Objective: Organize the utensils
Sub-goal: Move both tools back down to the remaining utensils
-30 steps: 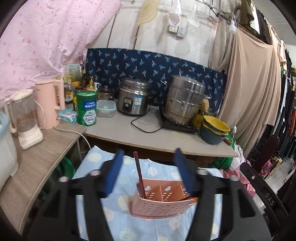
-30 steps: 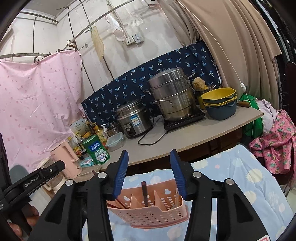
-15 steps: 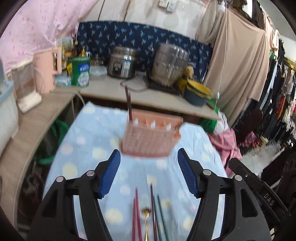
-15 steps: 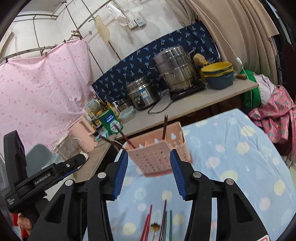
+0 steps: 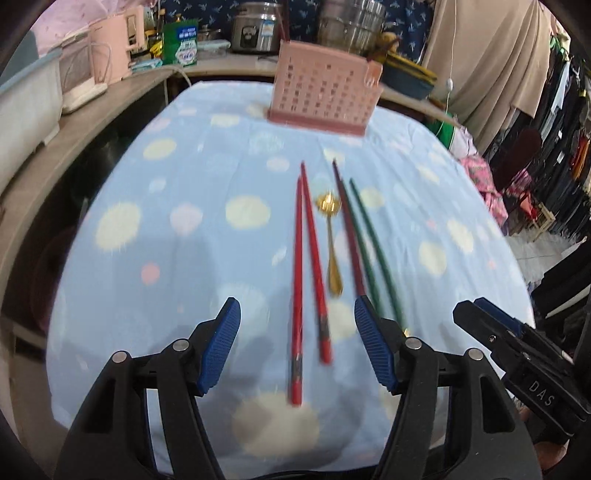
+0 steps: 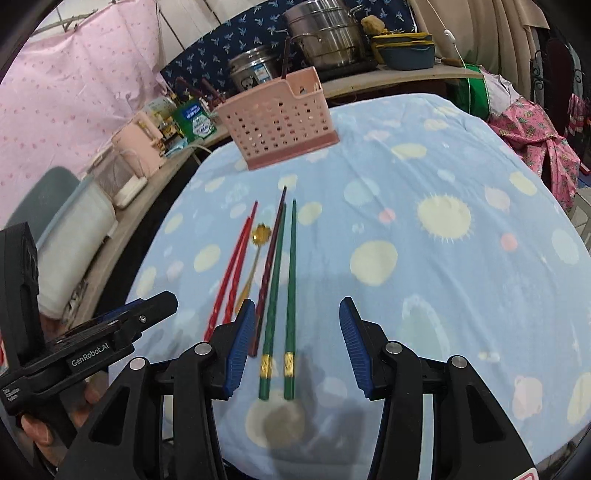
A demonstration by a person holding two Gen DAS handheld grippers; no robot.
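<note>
A pink perforated utensil basket [image 5: 322,96] [image 6: 280,119] stands at the far end of the blue spotted cloth, with a dark chopstick upright in it. On the cloth lie two red chopsticks [image 5: 303,266] [image 6: 232,273], a gold spoon [image 5: 331,236] [image 6: 255,258], a dark maroon chopstick [image 5: 349,229] [image 6: 271,258] and two green chopsticks [image 5: 373,251] [image 6: 286,288]. My left gripper [image 5: 297,321] is open above the near ends of the red chopsticks. My right gripper [image 6: 297,317] is open above the green chopsticks.
A counter behind the table holds a rice cooker [image 5: 258,26], a steel steamer pot [image 6: 325,33], stacked bowls [image 6: 404,50], a green canister [image 5: 181,42] and a pink kettle [image 5: 118,44]. A side shelf runs along the left [image 5: 74,122]. Clothes hang at the right.
Both grippers have pulled back from the basket and tilted down. The chopsticks and spoon on the cloth have come into view beneath them. Both stay open and empty.
</note>
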